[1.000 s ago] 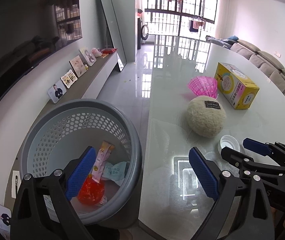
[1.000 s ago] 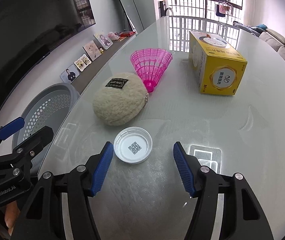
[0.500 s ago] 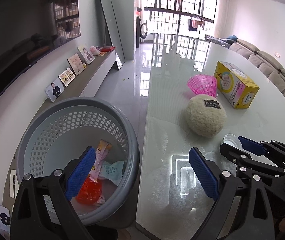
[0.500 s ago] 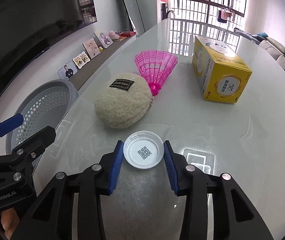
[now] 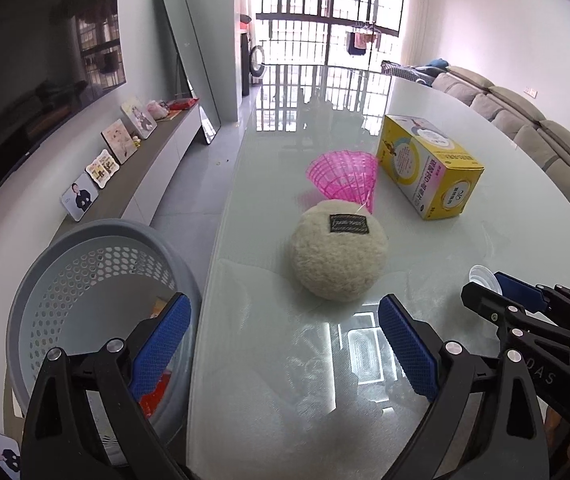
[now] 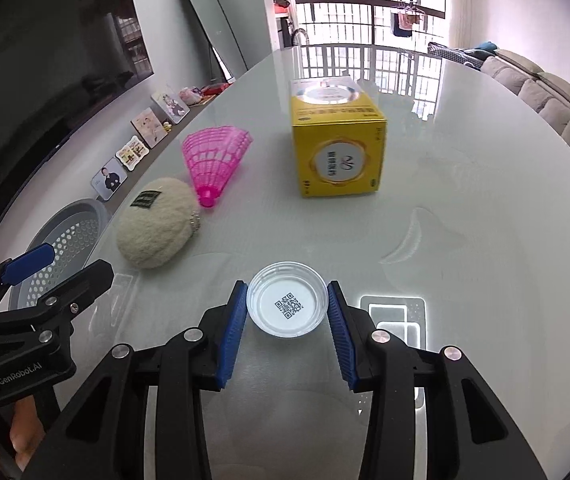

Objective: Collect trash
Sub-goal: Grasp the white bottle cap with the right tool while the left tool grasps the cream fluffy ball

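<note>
The right gripper [image 6: 287,312] is closed on the white lid [image 6: 287,305], one pad at each side of its rim, low over the counter [image 6: 465,208]; whether it is lifted I cannot tell. A second ago the pads stood wide and short of it. The left gripper [image 5: 283,340] hangs wide and empty. The basket [image 5: 45,264] lies to the left, beyond the counter edge, well apart from the lid.

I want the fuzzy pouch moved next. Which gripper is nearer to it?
Left. The left gripper is open with the pouch just ahead of it. The right gripper, shut on the lid, sits further off to the pouch's right.
</note>
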